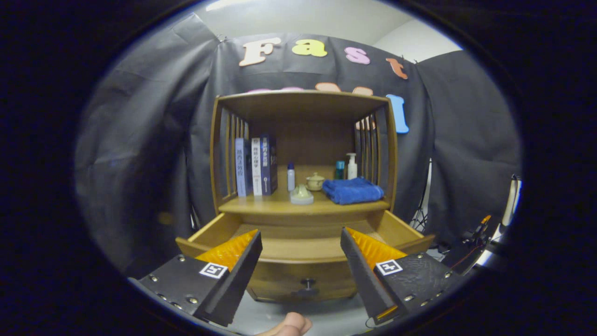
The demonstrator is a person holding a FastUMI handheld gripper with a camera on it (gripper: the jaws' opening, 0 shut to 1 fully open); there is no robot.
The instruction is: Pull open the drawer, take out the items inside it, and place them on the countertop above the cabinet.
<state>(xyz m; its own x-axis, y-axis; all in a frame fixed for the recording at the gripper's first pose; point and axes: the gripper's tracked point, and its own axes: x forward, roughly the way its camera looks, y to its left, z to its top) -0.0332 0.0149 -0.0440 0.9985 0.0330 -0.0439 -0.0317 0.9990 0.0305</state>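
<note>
Black cloth booth all around, a wooden cabinet [303, 186] dead ahead of me, grey floor underneath. Going near to far: there's a fingertip of the hand [289, 324] poking in right below my fingers [301, 261], which are spread wide and holding nothing. Through the gap between them I can see the drawer [303, 249], already pulled out toward me, with its little dark knob [307, 283] on the front panel just below and between my tips. The drawer runs wide side to side, open top facing up, and its front edge sits roughly level with my fingertips. What I can see of the inside looks like bare wood, but my own fingers cover both front corners, so I can't tell if anything's left in there.

Above and beyond the drawer is the bench [261, 204], the cabinet's counter shelf. On it: a folded blue towel [352, 190] to the right, a pale round lid-like piece [301, 195] in the middle, a small lidded pot [315, 181] behind that, a few bottles [351, 165], and books [255, 165] standing on the left.

My guess is I'm squared up and slightly above the drawer, so the next thing is tipping down for a proper look inside.
</note>
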